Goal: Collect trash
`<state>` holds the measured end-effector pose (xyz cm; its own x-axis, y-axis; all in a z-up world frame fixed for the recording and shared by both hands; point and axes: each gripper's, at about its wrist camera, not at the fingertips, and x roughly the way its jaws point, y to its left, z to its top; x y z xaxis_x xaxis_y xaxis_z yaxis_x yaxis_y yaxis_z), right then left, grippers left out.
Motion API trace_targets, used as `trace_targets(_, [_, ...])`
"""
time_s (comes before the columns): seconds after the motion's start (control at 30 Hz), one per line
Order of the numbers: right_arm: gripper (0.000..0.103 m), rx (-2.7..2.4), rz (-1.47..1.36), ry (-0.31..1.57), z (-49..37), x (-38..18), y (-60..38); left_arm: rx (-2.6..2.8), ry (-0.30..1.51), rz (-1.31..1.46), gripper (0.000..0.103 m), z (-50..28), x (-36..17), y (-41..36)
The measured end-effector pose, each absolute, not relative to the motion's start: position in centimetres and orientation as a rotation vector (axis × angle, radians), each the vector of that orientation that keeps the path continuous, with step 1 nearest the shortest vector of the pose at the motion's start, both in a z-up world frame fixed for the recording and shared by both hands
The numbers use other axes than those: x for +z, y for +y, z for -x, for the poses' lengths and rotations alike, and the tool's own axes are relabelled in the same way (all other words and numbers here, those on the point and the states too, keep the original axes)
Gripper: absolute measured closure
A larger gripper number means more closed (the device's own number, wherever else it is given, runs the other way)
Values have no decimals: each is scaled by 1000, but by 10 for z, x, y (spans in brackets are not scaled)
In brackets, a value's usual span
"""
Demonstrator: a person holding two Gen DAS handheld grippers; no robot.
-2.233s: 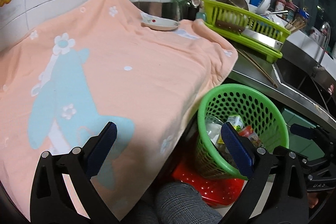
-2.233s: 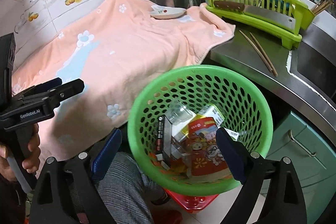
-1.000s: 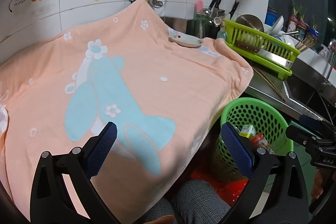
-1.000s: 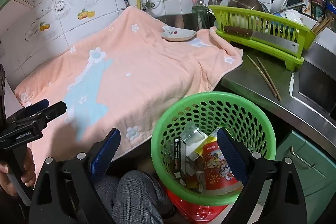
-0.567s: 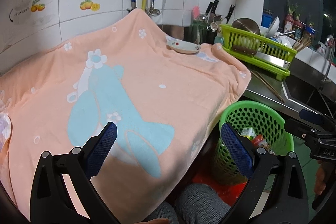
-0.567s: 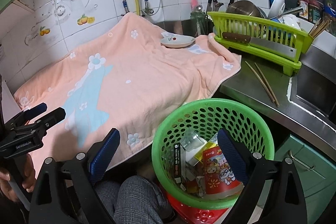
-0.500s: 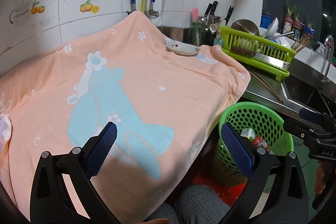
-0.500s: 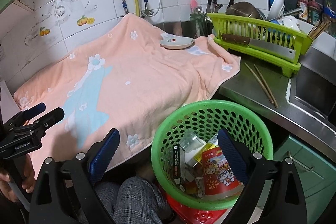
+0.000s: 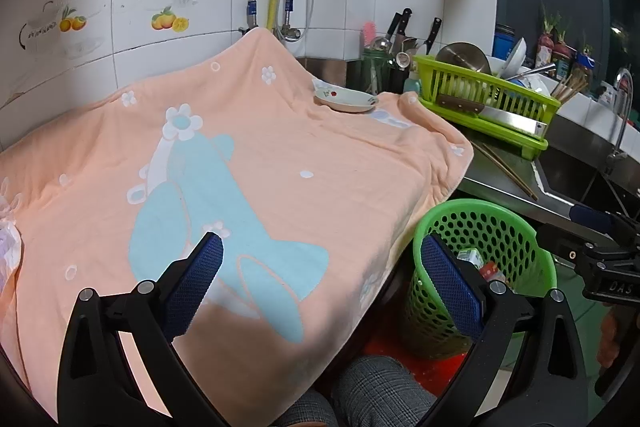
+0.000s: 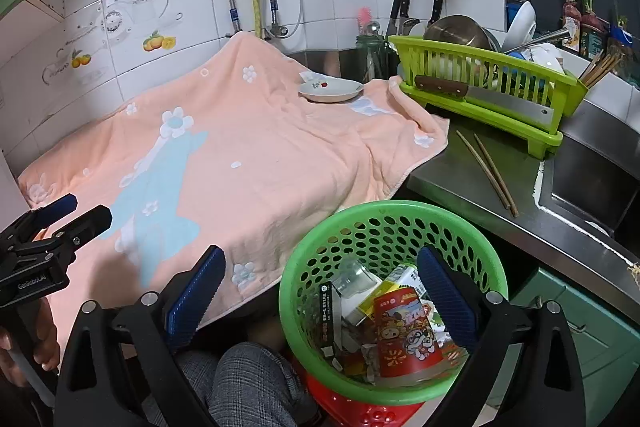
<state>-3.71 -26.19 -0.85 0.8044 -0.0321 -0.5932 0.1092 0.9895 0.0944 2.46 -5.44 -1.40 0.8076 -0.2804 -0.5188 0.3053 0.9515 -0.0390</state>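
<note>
White wall tiles with fruit-and-teapot decals back a kitchen counter. At far left, seen from the right wrist, the left gripper point(image 10: 56, 217) is held in a hand point(image 10: 28, 347), its tips slightly apart and holding nothing. In its own view the left gripper point(image 9: 320, 281) stands spread wide over the cloth, empty.

A peach towel with a light-blue cartoon figure and white flowers point(image 10: 224, 163) covers the counter's left and centre, its near edge hanging over the front. A small white saucer with a red mark point(image 10: 330, 90) rests on the towel's far right corner.

The right gripper point(image 10: 320, 291) is spread wide and empty, poised above the rim of a round green perforated plastic basket point(image 10: 384, 219). This basket stands upright, mouth upward, below the counter edge, on a red plastic item point(image 10: 360, 411). Inside lies the trash: a red printed paper cup point(image 10: 404, 335), upright with a slight tilt, a crumpled clear plastic cup point(image 10: 352, 279), a yellow-and-white carton point(image 10: 394, 285) and a black wrapper point(image 10: 327, 319), long axis near-to-far.

Further right, two wooden chopsticks point(image 10: 490, 171) lie on bare steel, pointing far-left to near-right. A lime-green dish rack point(image 10: 488, 83) carries a cleaver point(image 10: 484, 97) along its front.
</note>
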Motion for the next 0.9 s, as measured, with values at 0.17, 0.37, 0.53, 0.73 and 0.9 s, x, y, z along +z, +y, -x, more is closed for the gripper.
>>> trace_targets(0.17, [9,-81,-127,632,37,-9,-263,-312,545,-56,5,-24,-14,-56])
trace_targets(0.37, [9,-83,-131,633,36,-9,-264,-314,548,-60,5,-24,-15,-57])
trace_targets(0.53, [9,-85,-131,635,36,-9,-264,-315,548,-62,5,-24,-16,-57])
trace_targets(0.73, [9,-86,-134,636,36,-9,-266,-315,549,-64,5,-24,-16,-57])
trace_targets(0.9, [9,-85,-135,636,36,-9,-266,-315,547,-61,5,-24,-16,-57])
